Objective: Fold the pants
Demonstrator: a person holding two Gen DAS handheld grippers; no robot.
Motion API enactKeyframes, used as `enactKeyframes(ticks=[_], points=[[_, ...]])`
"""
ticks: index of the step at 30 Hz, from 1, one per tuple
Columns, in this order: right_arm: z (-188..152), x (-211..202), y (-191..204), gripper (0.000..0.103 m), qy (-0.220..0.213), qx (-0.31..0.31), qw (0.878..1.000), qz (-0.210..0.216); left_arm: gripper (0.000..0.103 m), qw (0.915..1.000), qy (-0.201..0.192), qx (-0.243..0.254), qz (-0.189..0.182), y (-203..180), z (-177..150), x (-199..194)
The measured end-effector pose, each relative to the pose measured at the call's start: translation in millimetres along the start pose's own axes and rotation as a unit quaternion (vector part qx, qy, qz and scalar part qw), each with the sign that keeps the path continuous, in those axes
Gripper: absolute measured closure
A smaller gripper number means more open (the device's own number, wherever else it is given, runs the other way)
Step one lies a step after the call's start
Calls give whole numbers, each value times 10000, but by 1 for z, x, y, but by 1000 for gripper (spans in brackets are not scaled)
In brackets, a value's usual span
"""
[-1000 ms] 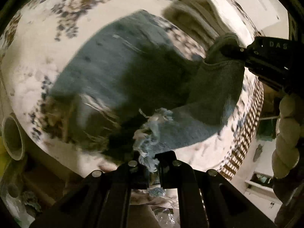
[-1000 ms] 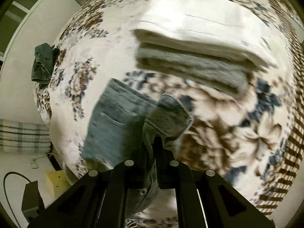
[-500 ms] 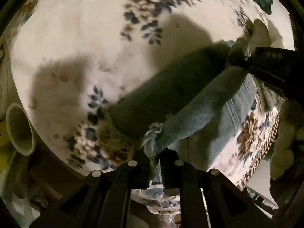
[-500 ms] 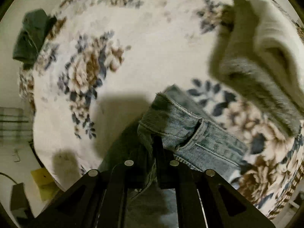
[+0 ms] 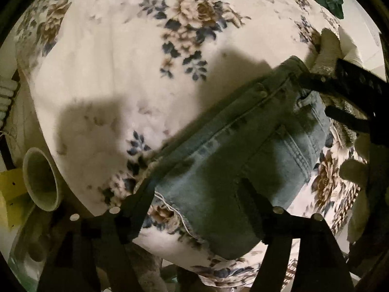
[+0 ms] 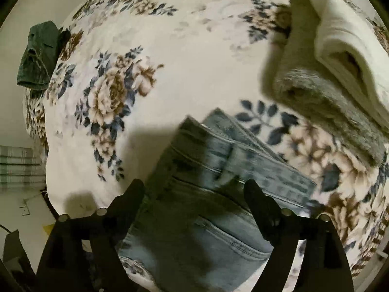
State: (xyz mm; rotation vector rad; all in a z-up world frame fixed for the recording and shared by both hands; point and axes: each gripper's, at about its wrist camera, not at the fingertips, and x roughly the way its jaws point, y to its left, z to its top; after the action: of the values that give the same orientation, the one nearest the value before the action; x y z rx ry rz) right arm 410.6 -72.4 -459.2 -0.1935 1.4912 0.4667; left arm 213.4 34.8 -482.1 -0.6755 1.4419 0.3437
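Note:
Light blue jeans (image 5: 233, 160) lie folded in a thick bundle on a floral blanket (image 5: 116, 68). My left gripper (image 5: 197, 189) is open, its fingers spread on either side of the hem end of the bundle. My right gripper (image 6: 194, 192) is open over the waistband end of the jeans (image 6: 218, 175); it also shows in the left wrist view (image 5: 340, 90) at the far end of the bundle. Neither gripper holds the cloth.
A stack of folded cream and grey towels (image 6: 340, 73) lies to the right of the jeans. A dark green garment (image 6: 39, 56) hangs at the blanket's far left edge. A pale tube (image 5: 41, 177) and yellow object sit beyond the near edge.
Both grippers held the jeans shut and swung them over; now both have opened and let go, and the jeans lie folded flat on the blanket.

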Motion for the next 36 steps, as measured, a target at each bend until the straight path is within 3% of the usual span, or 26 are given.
enactKeyframes(ticks=[5,12,16,19,22,25,28,30,32,36], points=[[-20,-26,-23,12,-112,-22,9999,44,25,9998,-147,-80,113,-13,-15,-12],[-50,-74,-45,6,-278,-360,9989,110,25,9983,-459,-251,242,-36,-43,-29],[-67,-92,-61,5,-323,-423,9984,184,25,9976,-449,-496,205,-46,-62,-28],[-80,-93,-81,5,-213,-374,9988,249,25,9963,-321,-794,55,-51,-76,-19],[-89,-81,-102,5,-27,-259,9988,421,25,9894,-105,-1393,-388,-47,-92,2],[-95,-60,-125,5,262,-80,9966,774,25,9692,184,-2247,-991,-38,-111,32],[-98,-37,-140,5,481,7,9943,957,25,9385,469,-3058,-1536,-32,-131,62],[-99,-21,-147,5,599,59,9929,1022,25,9152,636,-3538,-1819,-29,-144,77],[-98,-5,-155,5,674,154,9905,1188,26,8843,805,-4057,-2166,-26,-159,94],[-90,24,-167,5,666,434,9814,1750,27,8294,731,-4796,-2768,-22,-177,115]])
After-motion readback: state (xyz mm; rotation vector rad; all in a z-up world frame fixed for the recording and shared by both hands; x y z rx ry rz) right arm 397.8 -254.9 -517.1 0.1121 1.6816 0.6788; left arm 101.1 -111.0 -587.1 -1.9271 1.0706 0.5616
